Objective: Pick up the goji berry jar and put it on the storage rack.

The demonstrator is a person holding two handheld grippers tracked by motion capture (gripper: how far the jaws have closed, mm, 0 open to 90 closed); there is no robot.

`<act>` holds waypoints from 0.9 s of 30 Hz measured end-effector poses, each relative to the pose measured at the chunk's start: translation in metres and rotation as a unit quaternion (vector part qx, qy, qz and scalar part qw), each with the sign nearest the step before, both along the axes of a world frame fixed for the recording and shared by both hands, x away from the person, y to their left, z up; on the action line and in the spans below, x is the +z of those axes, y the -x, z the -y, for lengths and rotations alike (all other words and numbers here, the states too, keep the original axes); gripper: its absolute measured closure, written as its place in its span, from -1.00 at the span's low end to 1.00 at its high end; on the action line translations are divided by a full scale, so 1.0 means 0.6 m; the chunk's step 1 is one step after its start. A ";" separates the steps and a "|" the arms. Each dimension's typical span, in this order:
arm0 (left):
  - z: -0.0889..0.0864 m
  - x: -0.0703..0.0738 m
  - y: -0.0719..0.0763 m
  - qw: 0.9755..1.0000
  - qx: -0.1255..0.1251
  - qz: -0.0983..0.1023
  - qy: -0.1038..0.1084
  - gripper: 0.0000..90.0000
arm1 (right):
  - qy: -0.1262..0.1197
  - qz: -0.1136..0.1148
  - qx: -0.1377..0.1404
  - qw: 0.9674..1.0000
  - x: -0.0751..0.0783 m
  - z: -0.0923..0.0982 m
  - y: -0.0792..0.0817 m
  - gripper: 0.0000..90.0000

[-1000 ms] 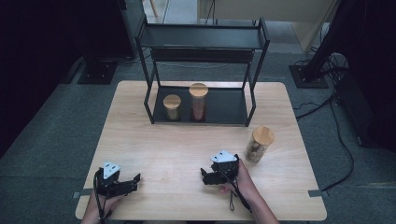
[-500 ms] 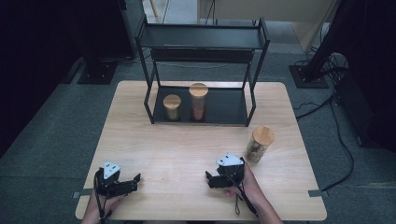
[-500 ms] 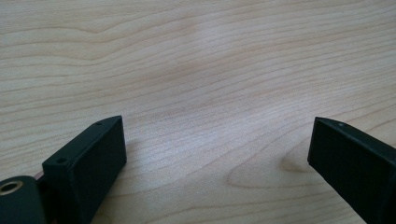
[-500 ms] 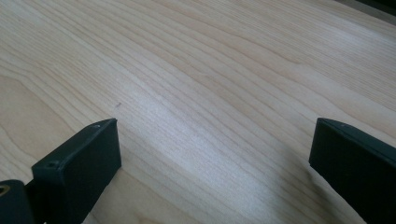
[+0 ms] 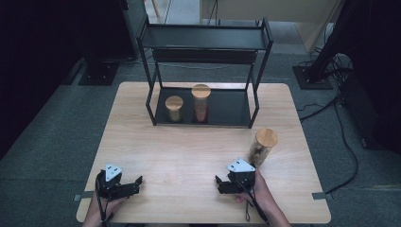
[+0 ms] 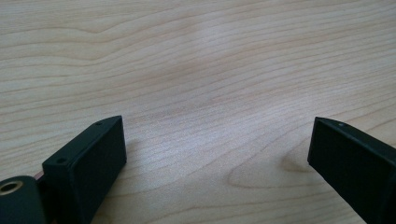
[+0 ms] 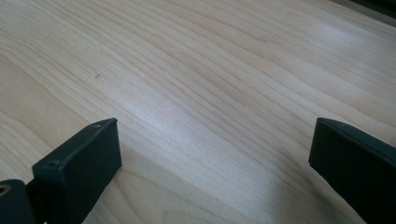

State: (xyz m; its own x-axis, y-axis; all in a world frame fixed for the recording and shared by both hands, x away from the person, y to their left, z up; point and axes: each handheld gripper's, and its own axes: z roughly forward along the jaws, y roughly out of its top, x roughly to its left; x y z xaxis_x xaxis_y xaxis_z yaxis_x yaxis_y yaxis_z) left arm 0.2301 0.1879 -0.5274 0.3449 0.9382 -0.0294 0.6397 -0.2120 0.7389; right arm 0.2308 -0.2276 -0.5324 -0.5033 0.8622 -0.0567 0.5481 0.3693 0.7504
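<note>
Jar (image 5: 262, 145): stands upright on the table (image 5: 189, 151), just beyond the right gripper (image 5: 226, 184). Likely rigid, smooth, breakable glass with a wooden lid; grip mid-body. Jaws of right gripper and left gripper (image 5: 132, 186) stand wide open, empty.

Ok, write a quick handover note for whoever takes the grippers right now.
Left gripper: open, empty, low over the table's near left edge.
Right gripper: open, empty, near front centre-right.
Jar on the table: wooden lid on, upright, just beyond the right gripper.
Short jar and tall jar: on the black rack's bottom shelf.
Done: two jars appear shelved.
Left: probably the third jar, nearest the right gripper.
</note>
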 end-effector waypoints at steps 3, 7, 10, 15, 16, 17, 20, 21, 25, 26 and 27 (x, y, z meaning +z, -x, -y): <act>0.000 0.000 0.000 1.000 0.000 0.000 -0.001 -0.90 | -0.003 -0.001 -0.004 1.000 0.000 0.011 0.004 -0.96; 0.000 0.000 0.000 1.000 0.000 -0.001 -0.002 -0.90 | -0.007 -0.002 -0.010 1.000 0.000 0.024 0.009 -0.96; 0.001 0.000 0.000 1.000 0.000 0.000 -0.002 -0.90 | -0.009 -0.002 -0.012 1.000 0.001 0.032 0.012 -0.96; 0.001 0.000 0.000 1.000 0.000 0.000 -0.002 -0.90 | -0.007 0.000 -0.012 1.000 0.003 0.041 0.018 -0.96; 0.001 0.000 0.000 1.000 0.000 0.000 -0.002 -0.90 | -0.006 0.000 -0.012 1.000 0.004 0.044 0.019 -0.96; 0.001 0.000 0.000 1.000 0.000 -0.001 -0.003 -0.90 | -0.006 0.001 -0.013 1.000 0.004 0.046 0.021 -0.96; 0.001 0.000 0.000 1.000 0.000 0.000 -0.003 -0.90 | -0.003 0.003 -0.015 1.000 0.004 0.054 0.024 -0.96; 0.001 0.000 0.000 1.000 0.000 0.000 -0.002 -0.90 | -0.005 0.002 -0.017 1.000 0.004 0.057 0.025 -0.96; 0.001 0.000 0.000 1.000 0.000 -0.001 -0.003 -0.90 | -0.004 0.003 -0.023 1.000 0.005 0.069 0.030 -0.96; 0.001 0.000 0.000 1.000 0.000 -0.001 -0.002 -0.90 | -0.004 0.002 -0.024 1.000 0.005 0.072 0.031 -0.96; 0.000 0.000 0.000 1.000 0.000 -0.001 -0.001 -0.90 | -0.004 0.002 -0.025 1.000 0.005 0.075 0.032 -0.96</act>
